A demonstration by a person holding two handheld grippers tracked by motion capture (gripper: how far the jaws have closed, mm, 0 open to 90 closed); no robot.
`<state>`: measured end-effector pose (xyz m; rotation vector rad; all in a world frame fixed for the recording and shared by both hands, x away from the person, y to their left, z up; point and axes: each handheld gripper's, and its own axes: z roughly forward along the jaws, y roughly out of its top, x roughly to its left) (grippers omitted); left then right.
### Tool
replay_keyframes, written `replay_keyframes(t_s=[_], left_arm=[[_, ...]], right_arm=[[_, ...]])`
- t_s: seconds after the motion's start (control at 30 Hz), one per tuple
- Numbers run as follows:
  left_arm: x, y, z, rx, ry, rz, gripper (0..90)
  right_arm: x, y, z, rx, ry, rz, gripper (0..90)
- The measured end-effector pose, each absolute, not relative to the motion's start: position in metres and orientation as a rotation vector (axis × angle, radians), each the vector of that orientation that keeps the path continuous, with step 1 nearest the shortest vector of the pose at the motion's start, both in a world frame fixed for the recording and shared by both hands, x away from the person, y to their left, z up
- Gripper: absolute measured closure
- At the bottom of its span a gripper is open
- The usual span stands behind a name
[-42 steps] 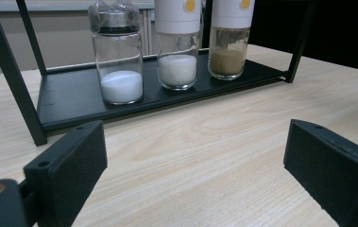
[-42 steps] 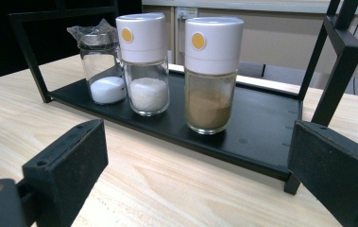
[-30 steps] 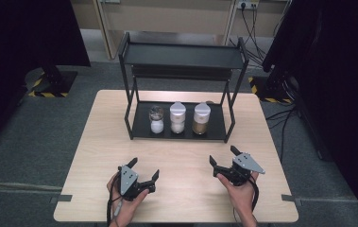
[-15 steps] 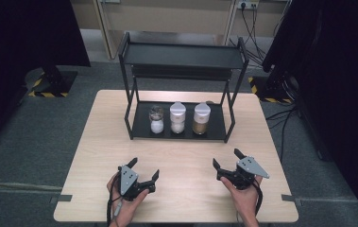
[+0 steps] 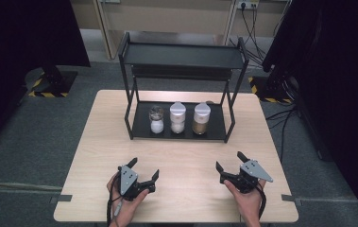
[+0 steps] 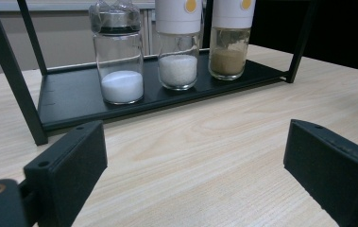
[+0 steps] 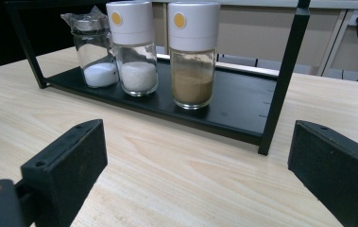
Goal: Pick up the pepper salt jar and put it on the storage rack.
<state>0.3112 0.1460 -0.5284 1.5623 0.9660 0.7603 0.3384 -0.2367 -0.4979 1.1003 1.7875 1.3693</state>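
While both grippers sit low over the near part of the table (image 5: 96,142), left gripper (image 5: 143,171) and right gripper (image 5: 229,161) have jaws spread wide, gripping nothing. Three jars stand in a row on the black rack's (image 5: 214,133) bottom shelf, well apart from both: clear-lid jar (image 5: 156,119) left, white-cap jar (image 5: 177,118) middle, brown-powder jar (image 5: 200,118) right.
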Motion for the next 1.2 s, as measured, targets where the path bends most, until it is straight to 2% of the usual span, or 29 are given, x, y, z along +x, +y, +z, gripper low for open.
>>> replay_keyframes(t_s=[1.2], left_arm=[[0.311, 0.146, -0.528, 1.561, 0.967, 0.761, 6.2]], right_arm=[[0.318, -0.254, -0.504, 1.115, 1.778, 1.378, 4.4]])
